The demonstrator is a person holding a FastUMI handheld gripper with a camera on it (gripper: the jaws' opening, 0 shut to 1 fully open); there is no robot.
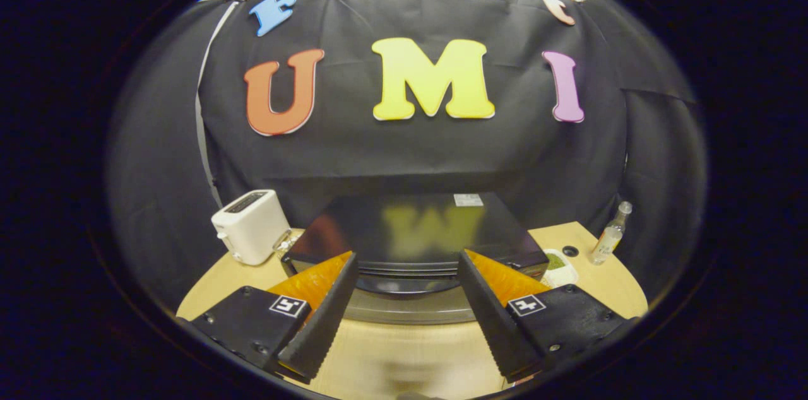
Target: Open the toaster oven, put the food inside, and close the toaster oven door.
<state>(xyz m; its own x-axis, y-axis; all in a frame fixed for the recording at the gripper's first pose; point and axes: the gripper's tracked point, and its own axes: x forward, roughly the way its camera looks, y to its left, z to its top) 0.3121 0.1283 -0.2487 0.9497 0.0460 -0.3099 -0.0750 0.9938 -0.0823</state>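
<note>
A black cloth wall backs a round wooden desk (404, 356). The toaster oven (416, 233) sits at the centre of the desk, seen from above and in front, its glossy black top facing the camera and its door closed. The gripper (407, 274) hovers over the front edge of the oven; the jaws are spread wide and hold nothing, with the oven's front lying between and just beyond them. A white toaster (250, 225) stands left of the oven. A dish of green food (558, 269) rests just right of the oven, beyond the right jaw. A small clear bottle (611, 234) stands further right.
</note>
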